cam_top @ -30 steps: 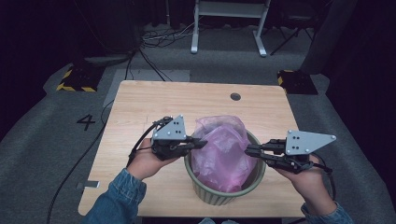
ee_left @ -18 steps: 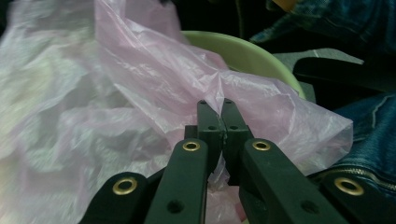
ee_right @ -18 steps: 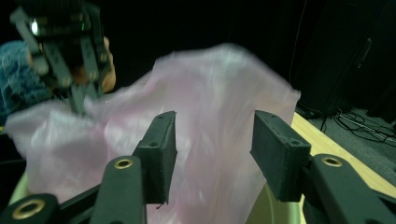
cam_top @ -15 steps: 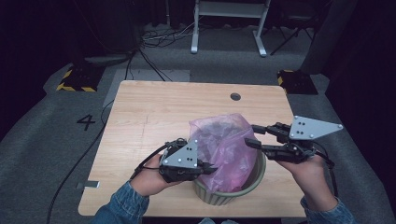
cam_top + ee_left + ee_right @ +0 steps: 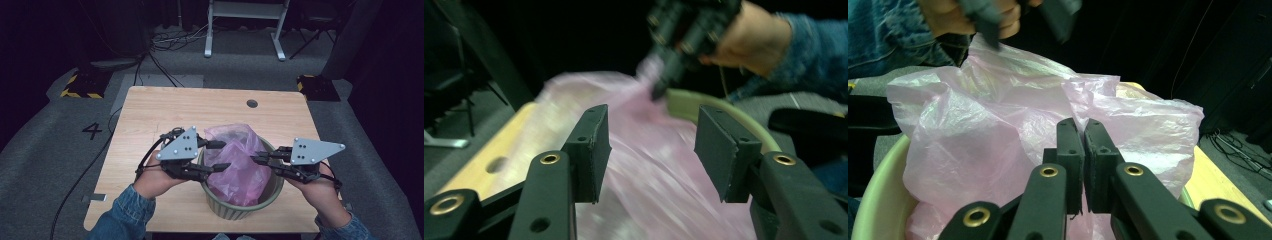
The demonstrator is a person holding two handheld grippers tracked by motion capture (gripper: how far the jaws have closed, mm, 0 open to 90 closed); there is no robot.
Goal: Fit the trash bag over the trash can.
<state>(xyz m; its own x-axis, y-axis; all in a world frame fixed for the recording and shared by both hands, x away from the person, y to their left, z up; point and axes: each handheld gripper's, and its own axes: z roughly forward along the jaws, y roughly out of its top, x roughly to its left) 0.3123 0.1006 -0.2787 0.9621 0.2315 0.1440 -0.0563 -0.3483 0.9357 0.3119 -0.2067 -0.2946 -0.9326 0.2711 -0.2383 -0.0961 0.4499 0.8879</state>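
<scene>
I count one pink bag (image 5: 237, 162), one green bin (image 5: 240, 210), two grippers. My left gripper (image 5: 220, 155) hovers level at the bin's left rim; its jaws have just been opening and stand released, nothing between them. My right gripper (image 5: 256, 159) is clenched on the bag's edge. The bag sits crumpled, translucent, inside the bin on the table (image 5: 165, 112).

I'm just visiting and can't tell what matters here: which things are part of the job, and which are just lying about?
Part of the job:
- pink plastic bag
- green bin it sits in
- left tongs, open beside the bag
- right tongs, shut at the bag's edge

Just lying about:
- white stand on the floor behind
- cables
- yellow-and-black blocks
- round hole in the table
</scene>
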